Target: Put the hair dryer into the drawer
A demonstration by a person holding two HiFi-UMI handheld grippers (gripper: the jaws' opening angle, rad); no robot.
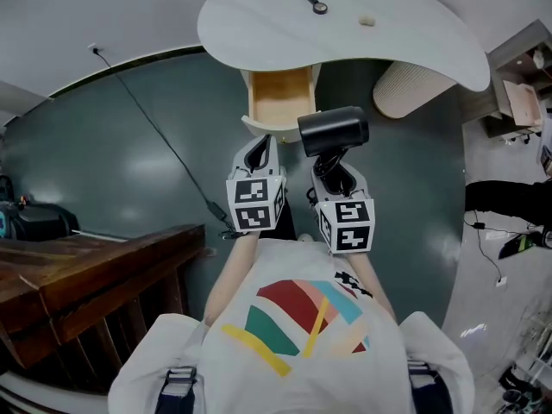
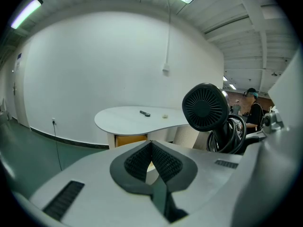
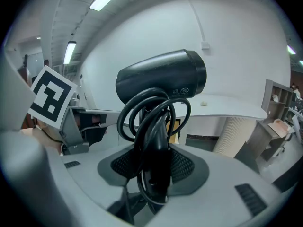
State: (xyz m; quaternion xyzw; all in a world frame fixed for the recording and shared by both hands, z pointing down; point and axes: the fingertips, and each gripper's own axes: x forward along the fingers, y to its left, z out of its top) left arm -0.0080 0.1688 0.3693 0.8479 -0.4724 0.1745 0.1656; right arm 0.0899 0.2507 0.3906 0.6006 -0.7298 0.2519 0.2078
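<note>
one hair dryer [image 1: 333, 131] at frame centre, upright in right gripper [image 3: 154, 169], jaws clamped on its handle and coiled cord. left gripper [image 2: 152, 150] pinched together, empty. one drawer [image 1: 280, 100] open just above both, under white table [image 1: 414, 41] edge. two small items on top: dark [image 1: 315, 3], pale [image 1: 367, 21]. wooden bench [image 1: 95, 266] lower left, well apart.
</note>
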